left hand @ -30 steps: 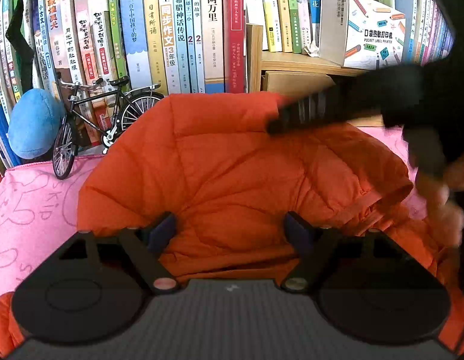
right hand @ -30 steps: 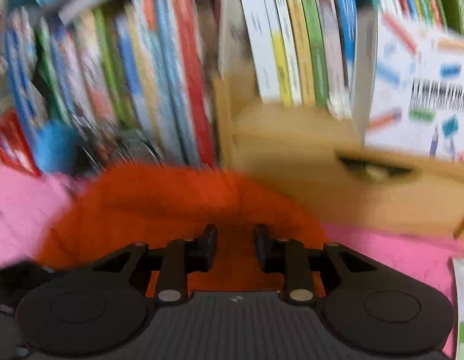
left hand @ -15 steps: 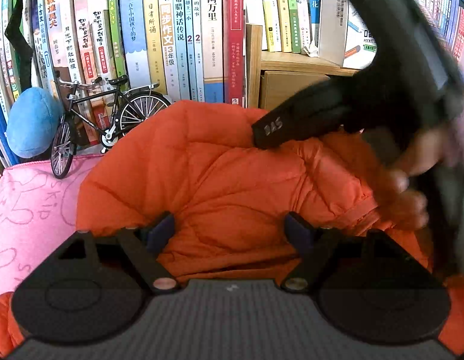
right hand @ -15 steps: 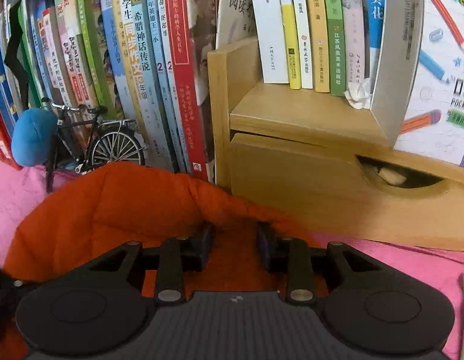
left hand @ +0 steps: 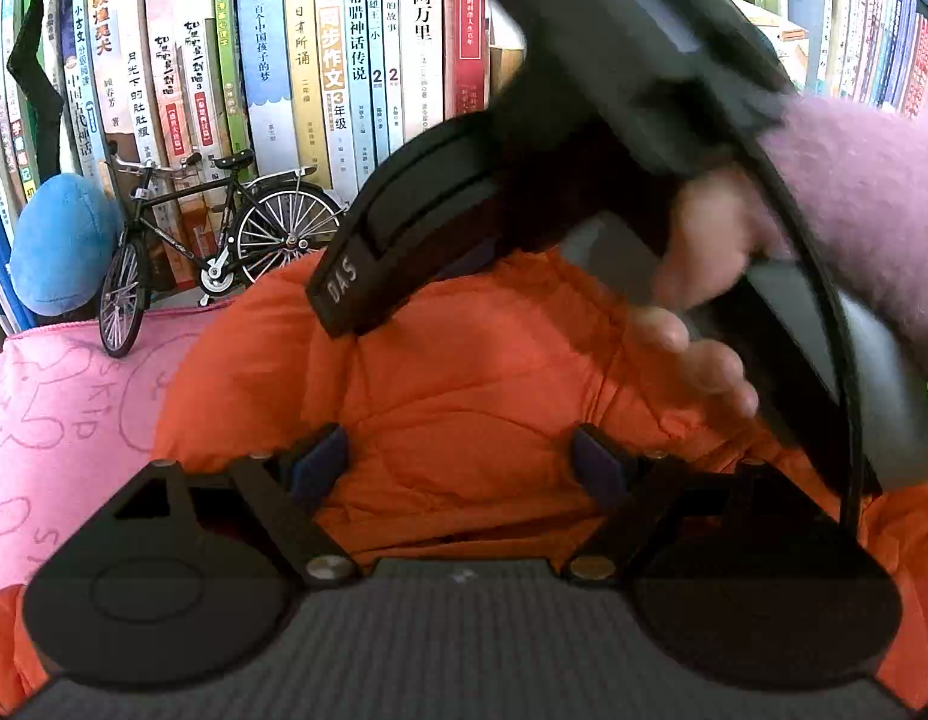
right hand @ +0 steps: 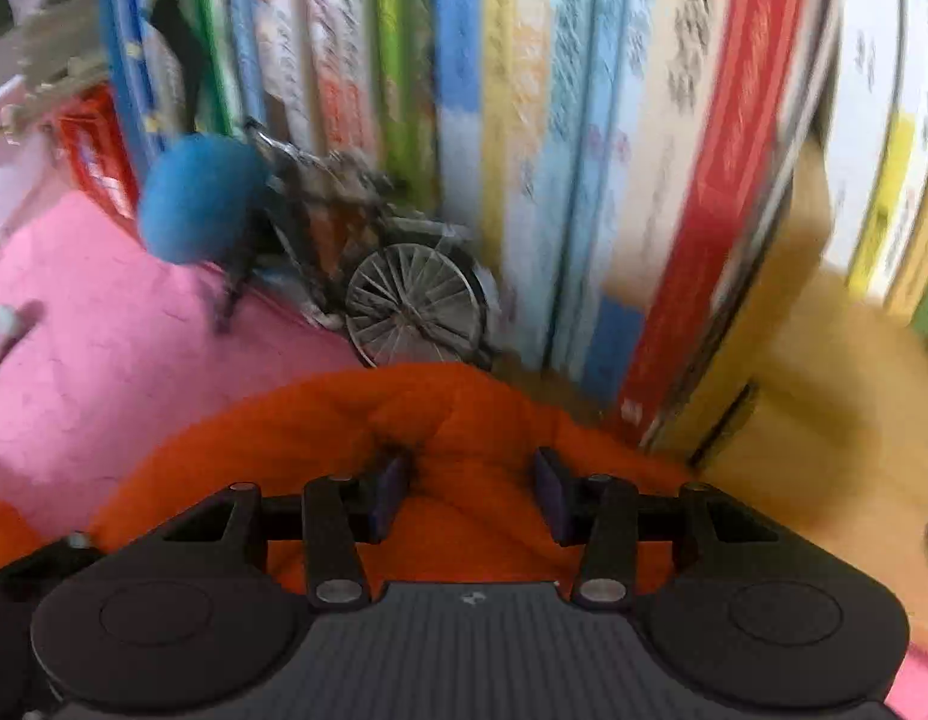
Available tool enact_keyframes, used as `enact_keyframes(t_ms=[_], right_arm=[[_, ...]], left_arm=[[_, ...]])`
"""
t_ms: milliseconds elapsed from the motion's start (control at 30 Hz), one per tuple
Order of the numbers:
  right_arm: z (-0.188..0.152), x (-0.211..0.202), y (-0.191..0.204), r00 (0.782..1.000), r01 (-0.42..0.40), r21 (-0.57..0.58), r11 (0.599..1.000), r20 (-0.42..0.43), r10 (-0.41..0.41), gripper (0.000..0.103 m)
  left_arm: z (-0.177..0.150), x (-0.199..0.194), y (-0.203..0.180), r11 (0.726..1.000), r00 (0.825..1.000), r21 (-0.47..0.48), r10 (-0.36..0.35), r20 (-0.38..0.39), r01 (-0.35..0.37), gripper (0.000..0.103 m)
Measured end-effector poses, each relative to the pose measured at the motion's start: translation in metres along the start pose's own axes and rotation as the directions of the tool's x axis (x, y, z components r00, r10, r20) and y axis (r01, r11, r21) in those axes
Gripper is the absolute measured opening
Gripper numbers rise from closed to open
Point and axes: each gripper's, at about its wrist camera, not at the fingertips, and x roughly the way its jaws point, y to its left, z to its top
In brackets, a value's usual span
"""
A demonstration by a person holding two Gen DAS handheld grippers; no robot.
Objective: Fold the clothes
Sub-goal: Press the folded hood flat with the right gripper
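Orange jacket (left hand: 464,396) lies mid-frame on pink cloth (left hand: 50,420); left gripper (left hand: 461,462) low centre, jaws wide, tilted down over it. Right gripper (right hand: 469,492) just opened, fabric between unpressed; hand (left hand: 697,306) grips it at right.

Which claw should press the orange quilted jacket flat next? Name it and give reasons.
Left, probably: the left claw sits wide open, low over the orange quilted jacket's broad middle. The right claw, jaws just opening, straddles only a bunched far edge.
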Motion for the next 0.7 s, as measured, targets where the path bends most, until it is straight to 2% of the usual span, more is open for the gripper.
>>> enact_keyframes(t_ms=[133, 233, 333, 433, 533, 600, 700], right_arm=[[-0.008, -0.048, -0.017, 0.994, -0.018, 0.065, 0.998, 0.105, 0.011, 0.052], [-0.021, -0.095, -0.035, 0.983, 0.044, 0.167, 0.985, 0.169, -0.072, 0.053], [-0.053, -0.124, -0.047, 0.972, 0.155, 0.228, 0.961, 0.139, -0.190, 0.053], [-0.081, -0.118, -0.039, 0.965, 0.235, 0.236, 0.943, 0.056, -0.255, 0.051], [-0.114, -0.112, -0.037, 0.949, 0.313, 0.240, 0.919, -0.032, -0.315, 0.051], [-0.132, -0.114, -0.038, 0.951, 0.297, 0.300, 0.907, -0.006, -0.309, 0.051], [-0.140, -0.113, -0.035, 0.938, 0.314, 0.312, 0.897, 0.046, -0.344, 0.057]], left_arm=[[0.000, -0.001, -0.001, 1.000, 1.000, 0.002, -0.002, -0.001, 0.002, 0.085], [0.000, -0.001, -0.001, 1.000, 1.000, 0.002, -0.002, -0.001, 0.002, 0.085], [0.000, -0.001, -0.002, 1.000, 1.000, 0.002, -0.002, -0.001, 0.002, 0.085], [0.001, -0.001, 0.000, 1.000, 1.000, 0.002, -0.003, -0.001, 0.003, 0.086], [0.002, 0.004, 0.003, 1.000, 1.000, 0.004, -0.008, -0.002, 0.008, 0.087], [0.002, 0.005, 0.002, 1.000, 1.000, 0.010, -0.005, -0.004, 0.005, 0.087], [0.003, 0.006, 0.002, 1.000, 1.000, 0.019, -0.004, -0.004, 0.004, 0.088]])
